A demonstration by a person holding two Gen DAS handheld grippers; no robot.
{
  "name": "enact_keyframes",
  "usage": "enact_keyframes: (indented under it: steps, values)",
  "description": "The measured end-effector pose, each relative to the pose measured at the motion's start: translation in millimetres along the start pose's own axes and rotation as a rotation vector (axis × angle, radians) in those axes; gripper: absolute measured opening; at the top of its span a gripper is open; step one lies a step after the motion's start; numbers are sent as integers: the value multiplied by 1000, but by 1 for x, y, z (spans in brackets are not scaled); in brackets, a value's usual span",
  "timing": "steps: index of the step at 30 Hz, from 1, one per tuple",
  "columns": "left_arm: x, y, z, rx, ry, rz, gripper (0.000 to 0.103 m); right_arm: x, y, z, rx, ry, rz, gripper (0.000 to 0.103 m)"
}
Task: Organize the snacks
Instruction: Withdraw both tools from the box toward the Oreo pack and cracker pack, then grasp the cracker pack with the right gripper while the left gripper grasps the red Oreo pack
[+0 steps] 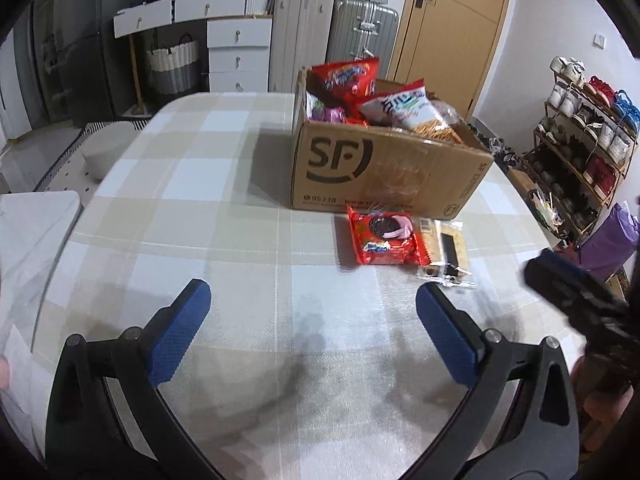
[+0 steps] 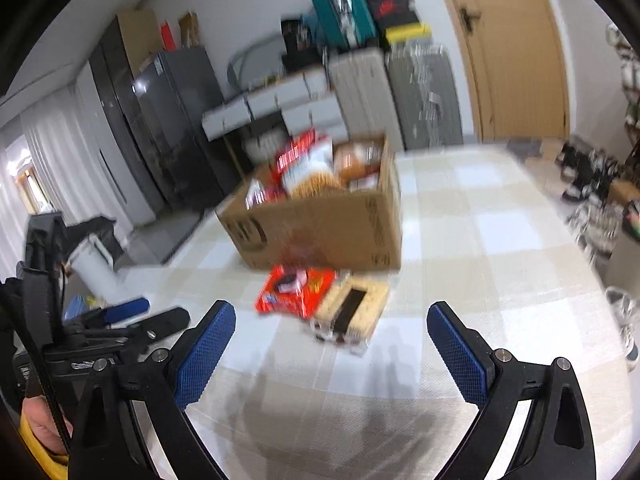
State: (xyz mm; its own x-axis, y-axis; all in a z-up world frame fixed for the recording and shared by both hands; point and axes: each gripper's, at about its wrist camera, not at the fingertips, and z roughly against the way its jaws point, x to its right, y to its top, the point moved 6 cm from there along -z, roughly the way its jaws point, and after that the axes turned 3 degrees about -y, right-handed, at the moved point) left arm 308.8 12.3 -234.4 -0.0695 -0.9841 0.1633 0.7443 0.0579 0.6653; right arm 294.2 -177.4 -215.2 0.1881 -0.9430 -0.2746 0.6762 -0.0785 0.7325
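Hovering over the checked surface (image 1: 224,208), my left claw (image 1: 312,312) is spread wide with nothing between its blue pads (image 1: 180,332), and my right claw (image 2: 332,332) is spread just the same, empty. Ahead of both stands the cardboard box (image 1: 384,168), already stuffed with snack bags: through my left camera I can pick out a red bag (image 1: 348,78) standing tall at the back and a white bag of stick biscuits (image 1: 416,114) leaning toward the near right corner. My right camera is smeared by blur, so there the contents read only as red, white and tan shapes.

Just in front of the box, on the surface, lie two loose snacks side by side. The red cookie pack (image 1: 384,238) is sharp from the left, showing a dark sandwich cookie with pink filling; the clear cracker packet (image 1: 446,254) touches its right edge, with a black strip down its middle.

Only my left camera shows the shoe rack (image 1: 580,132) off to the right, and the tip of my right claw entering at the right edge. Only my right camera shows the dark fridge (image 2: 172,120) at the left, plus my left claw's body and my hand (image 2: 40,428) gripping it.
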Motion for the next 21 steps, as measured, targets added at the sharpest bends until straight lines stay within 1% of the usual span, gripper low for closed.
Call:
enact_keyframes:
  steps: [1, 5, 7, 9, 10, 11, 12, 13, 15, 18, 21]
  values:
    - [0, 0, -5, -8, -1, -2, 102, 2, -2, -12, -36, -9, -2, 98]
    - [-3, -1, -19, -25, -6, -3, 102, 8, -7, -50, -122, -28, -14, 98]
    - [-5, 1, -24, -32, -10, 0, 102, 13, -5, -64, -145, -41, -34, 98]
    - [-7, 2, -29, -39, -13, 1, 102, 16, -2, -77, -169, -79, -26, 98]
    - [-8, 2, -31, -41, -13, 2, 102, 16, 0, -85, -184, -120, 2, 94]
    - [-9, 2, -33, -43, -15, 6, 102, 16, 1, -92, -194, -153, 33, 85]
    - [-10, 2, -34, -46, -17, 8, 102, 14, 2, -99, -203, -168, 62, 81]
    - [-11, 2, -36, -49, -19, 11, 102, 13, 3, -104, -212, -178, 75, 79]
    - [-12, 3, -39, -54, -26, 13, 102, 14, 4, -115, -232, -193, 76, 79]
    - [-13, 1, -42, -58, -32, 11, 102, 13, 7, -128, -245, -183, 58, 79]
    - [-13, 1, -44, -65, -41, 12, 102, 9, 10, -137, -256, -208, 81, 79]
